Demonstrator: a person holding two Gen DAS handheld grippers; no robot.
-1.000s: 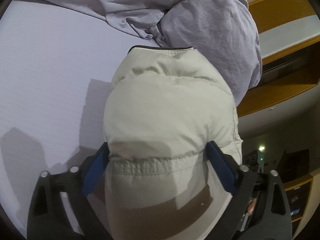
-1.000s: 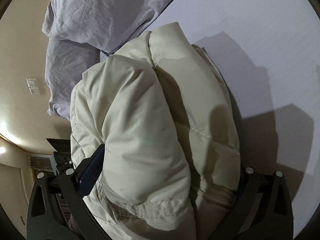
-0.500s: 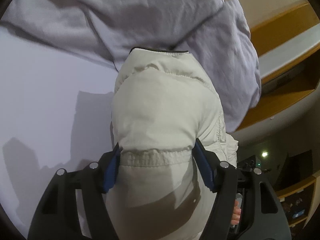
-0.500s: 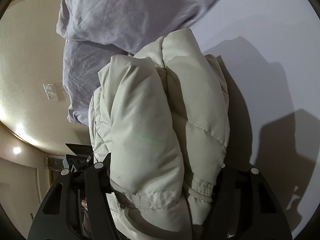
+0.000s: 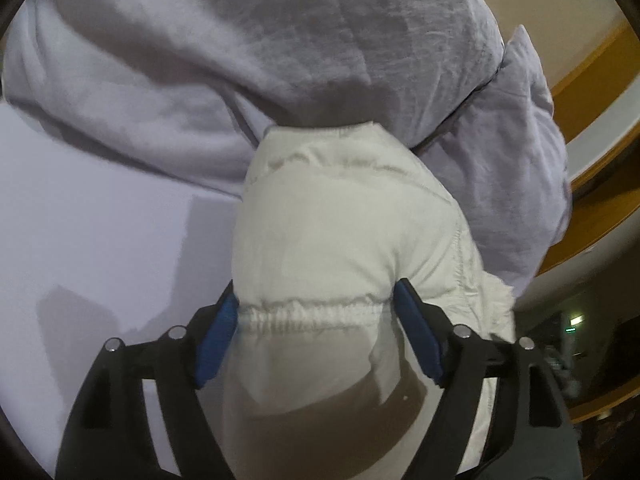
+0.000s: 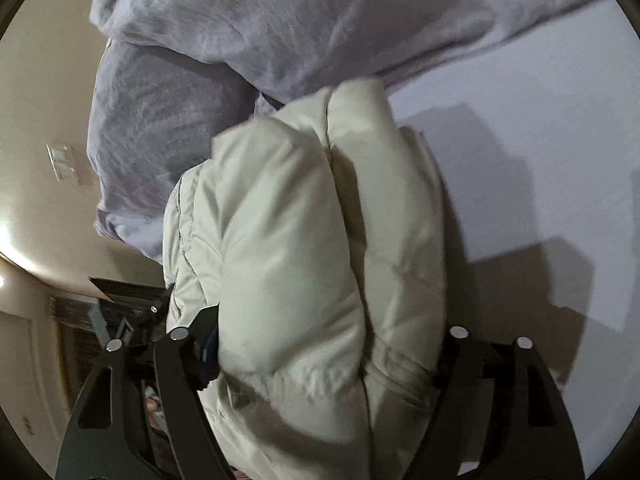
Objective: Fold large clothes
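Above the bed (image 5: pixel 80 240), the folded cream puffer jacket (image 5: pixel 344 240) runs lengthwise straight ahead from both tongs toward the lilac duvet (image 5: pixel 280 40). Left tongs (image 5: pixel 316 320) and right tongs (image 6: pixel 320 344) each clasp one end, their jaws easing wider.

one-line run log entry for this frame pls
phase: carry folded bundle | left gripper: jaws opening, puffer jacket between pads | right gripper: jaws opening, jacket between | ahead: duvet

Cream quilted jacket (image 5: pixel 344 240); lavender crumpled duvet (image 5: pixel 280 40); blue tool pads (image 5: pixel 214 340).
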